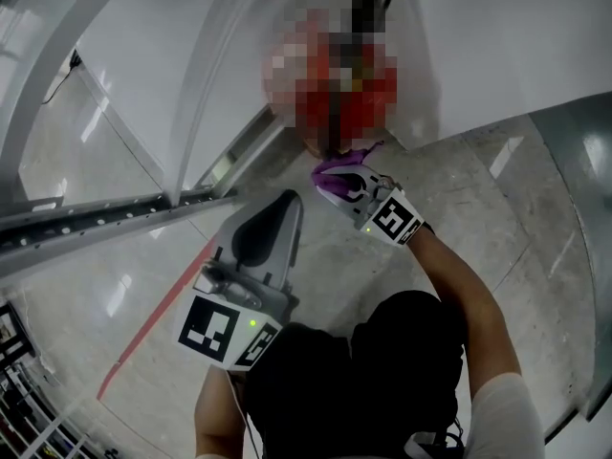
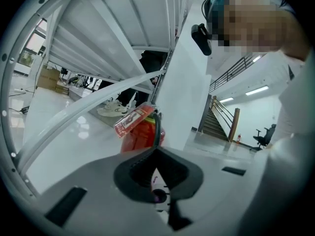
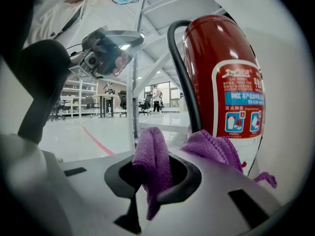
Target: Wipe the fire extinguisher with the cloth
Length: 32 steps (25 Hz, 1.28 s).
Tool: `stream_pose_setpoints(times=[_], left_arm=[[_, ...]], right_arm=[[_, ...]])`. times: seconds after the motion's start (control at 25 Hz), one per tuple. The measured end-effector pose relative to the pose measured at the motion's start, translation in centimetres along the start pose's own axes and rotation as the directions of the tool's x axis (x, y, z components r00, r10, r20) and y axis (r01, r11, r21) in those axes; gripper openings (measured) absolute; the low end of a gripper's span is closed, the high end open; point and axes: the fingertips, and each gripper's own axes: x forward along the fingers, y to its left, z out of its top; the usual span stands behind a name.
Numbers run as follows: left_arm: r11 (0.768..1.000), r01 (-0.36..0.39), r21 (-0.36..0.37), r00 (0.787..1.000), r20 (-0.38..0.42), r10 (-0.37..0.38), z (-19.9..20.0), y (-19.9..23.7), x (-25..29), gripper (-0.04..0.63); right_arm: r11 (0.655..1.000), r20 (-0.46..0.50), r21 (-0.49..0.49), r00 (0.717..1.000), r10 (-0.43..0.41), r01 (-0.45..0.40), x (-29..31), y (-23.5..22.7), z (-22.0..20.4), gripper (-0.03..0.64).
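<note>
The red fire extinguisher [image 1: 337, 98] stands on the floor against a white wall, partly under a mosaic patch. In the right gripper view its body [image 3: 224, 77] fills the upper right, with a black hose [image 3: 178, 73] down its left side. My right gripper [image 1: 337, 185] is shut on a purple cloth [image 1: 337, 170], close to the extinguisher's base; the cloth [image 3: 153, 162] bunches between the jaws and drapes against the cylinder. My left gripper [image 1: 291, 201] hangs shut and holds nothing, back to the left. It faces the extinguisher [image 2: 141, 134] and its red tag [image 2: 133, 120].
White slanted beams [image 1: 206, 75] and a grey metal rail [image 1: 96, 220] run to the left of the extinguisher. A red line [image 1: 153, 316] crosses the glossy floor. The person's dark trousers [image 1: 382, 381] fill the bottom. A shelf corner [image 1: 19, 400] shows at lower left.
</note>
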Motion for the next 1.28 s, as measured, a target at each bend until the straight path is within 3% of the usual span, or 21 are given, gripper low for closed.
stream_pose_setpoints(times=[0.36, 0.48, 0.72, 0.92, 1.08, 1.2, 1.28], left_arm=[[1.000, -0.003, 0.003, 1.000, -0.009, 0.003, -0.3, 0.0, -0.2, 0.005], [1.000, 0.000, 0.008, 1.000, -0.013, 0.000, -0.4, -0.1, -0.3, 0.005], [1.000, 0.002, 0.011, 1.000, -0.020, -0.002, -0.6, -0.2, -0.5, 0.005], [1.000, 0.003, 0.012, 1.000, -0.031, -0.003, -1.0, -0.1, -0.5, 0.005], [1.000, 0.009, 0.005, 0.999, -0.040, -0.009, -1.3, -0.3, -0.2, 0.005], [1.000, 0.020, 0.009, 0.999, -0.038, -0.019, -1.2, -0.7, 0.1, 0.005], [1.000, 0.021, 0.013, 0.999, -0.037, -0.020, -1.3, -0.7, 0.2, 0.005]], right_arm=[[0.999, -0.034, 0.016, 0.999, -0.038, 0.038, 0.5, 0.0, -2.1, 0.058], [0.997, -0.048, 0.054, 0.997, -0.054, 0.056, 0.8, 0.0, -2.7, 0.058], [0.977, -0.164, 0.188, 0.984, -0.073, 0.104, 0.9, 0.3, -7.6, 0.058], [0.978, -0.207, 0.200, 0.978, -0.021, 0.063, 0.8, 2.3, -9.2, 0.058], [0.963, -0.221, 0.264, 0.975, 0.012, 0.048, -0.1, 3.8, -10.4, 0.058], [0.947, -0.208, 0.310, 0.978, -0.014, 0.080, -0.9, 3.8, -10.4, 0.058], [0.932, -0.195, 0.334, 0.978, -0.077, 0.140, -1.6, 3.2, -10.3, 0.058]])
